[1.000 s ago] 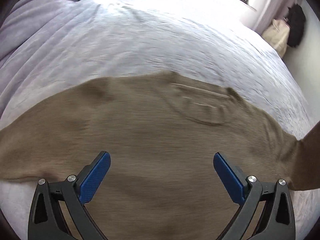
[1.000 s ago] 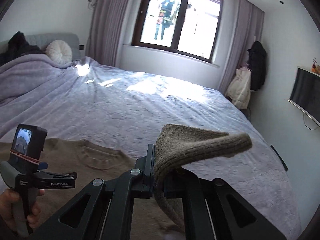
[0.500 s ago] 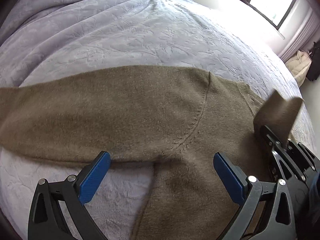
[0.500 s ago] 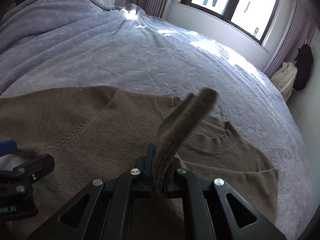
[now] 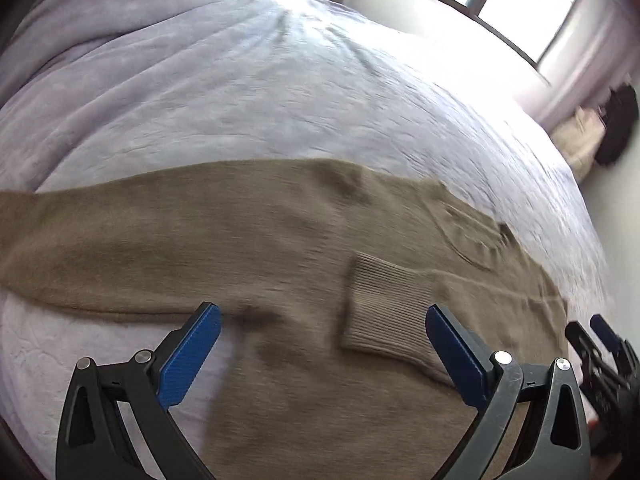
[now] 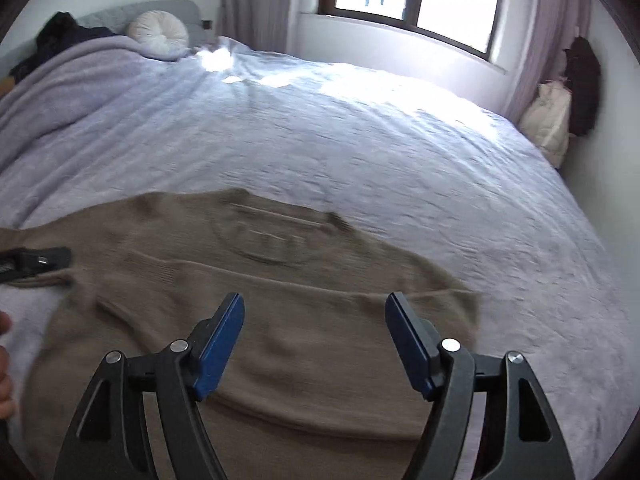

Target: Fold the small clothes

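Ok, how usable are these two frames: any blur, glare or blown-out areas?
Left wrist view: sweater smeared by motion blur, window blown out, fisheye bends the bed. Right wrist view: softer blur, sun patch on the bedspread overexposed, pads sharp.

Sweater [image 5: 280,248]: one piece, brown-olive knit, long sleeves, round ribbed neckline [image 6: 276,236]. Lies flat and spread on the bed [image 5: 280,80], a lavender cover under it, near the bed's near edge. In the left wrist view one sleeve [image 5: 80,248] runs straight out to the left along the cover; the other sleeve is folded back across the chest, its ribbed cuff [image 5: 384,312] resting on the body of the sweater, below the neckline. In the right wrist view the fold at the shoulder forms a blunt corner [image 6: 460,300] on the right side. Details are blurred.
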`<state>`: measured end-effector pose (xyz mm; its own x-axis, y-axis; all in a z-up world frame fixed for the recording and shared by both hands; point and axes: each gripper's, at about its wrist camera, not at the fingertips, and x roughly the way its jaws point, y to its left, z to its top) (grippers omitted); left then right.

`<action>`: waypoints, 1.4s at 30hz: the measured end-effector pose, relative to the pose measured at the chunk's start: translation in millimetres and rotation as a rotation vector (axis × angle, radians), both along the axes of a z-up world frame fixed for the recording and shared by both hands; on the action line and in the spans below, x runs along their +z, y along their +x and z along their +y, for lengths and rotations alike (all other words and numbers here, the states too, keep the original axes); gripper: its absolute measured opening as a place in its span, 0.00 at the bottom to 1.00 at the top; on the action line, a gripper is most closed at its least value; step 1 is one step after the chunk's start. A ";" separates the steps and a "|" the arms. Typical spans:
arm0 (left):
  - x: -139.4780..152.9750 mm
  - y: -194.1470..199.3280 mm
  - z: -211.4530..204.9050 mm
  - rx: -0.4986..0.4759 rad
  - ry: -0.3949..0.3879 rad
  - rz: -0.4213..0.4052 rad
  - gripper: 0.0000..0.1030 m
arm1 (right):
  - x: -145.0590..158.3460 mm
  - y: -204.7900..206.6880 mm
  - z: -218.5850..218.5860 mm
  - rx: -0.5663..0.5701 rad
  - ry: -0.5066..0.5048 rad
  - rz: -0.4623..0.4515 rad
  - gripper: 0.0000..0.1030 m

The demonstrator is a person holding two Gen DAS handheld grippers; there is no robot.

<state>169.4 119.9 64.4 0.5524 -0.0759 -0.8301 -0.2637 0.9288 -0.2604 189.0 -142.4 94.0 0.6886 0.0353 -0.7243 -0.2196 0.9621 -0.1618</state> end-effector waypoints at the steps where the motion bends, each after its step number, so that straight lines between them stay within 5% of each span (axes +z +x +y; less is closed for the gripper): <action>1: 0.3 2.1 -13.0 -0.028 0.006 0.001 1.00 | -8.0 6.8 -22.0 -0.050 -0.020 0.027 0.74; 5: -22.8 29.6 -84.2 -0.186 0.028 0.050 1.00 | -44.9 18.8 -69.2 -0.125 0.060 0.135 0.74; 9: -54.9 37.2 -101.5 -0.197 0.143 0.097 1.00 | -75.3 4.1 -43.7 0.096 0.124 0.277 0.74; 11: -60.0 29.2 -99.5 -0.222 0.172 0.046 1.00 | -66.7 -4.4 -41.8 0.132 0.111 0.206 0.74; 15: -62.9 17.0 -96.8 -0.216 0.172 -0.027 1.00 | -46.5 26.6 -83.7 0.046 0.244 0.166 0.74; 19: -68.0 16.2 -100.4 -0.193 0.192 -0.055 1.00 | -60.7 90.5 -106.7 0.029 0.357 0.293 0.75; 21: -68.2 16.7 -99.5 -0.195 0.185 -0.058 1.00 | -77.0 119.1 -111.5 -0.015 0.311 0.336 0.74; 25: -69.2 16.9 -99.8 -0.197 0.184 -0.063 1.00 | -58.3 145.3 -131.8 -0.090 0.348 0.275 0.74; 30: -59.2 20.9 -102.8 -0.199 0.203 -0.020 1.00 | -35.9 101.2 -124.5 -0.021 0.295 0.226 0.74; 35: -36.5 30.0 -94.5 -0.111 0.087 -0.045 1.00 | -54.5 34.8 -94.9 0.077 0.210 0.252 0.78; 38: -62.4 36.9 -100.4 -0.151 0.192 0.060 1.00 | -75.7 4.3 -81.8 0.101 0.128 0.266 0.77; 42: -48.2 16.1 -90.9 -0.150 0.209 0.014 1.00 | -63.9 -22.0 -73.7 0.154 0.105 0.252 0.78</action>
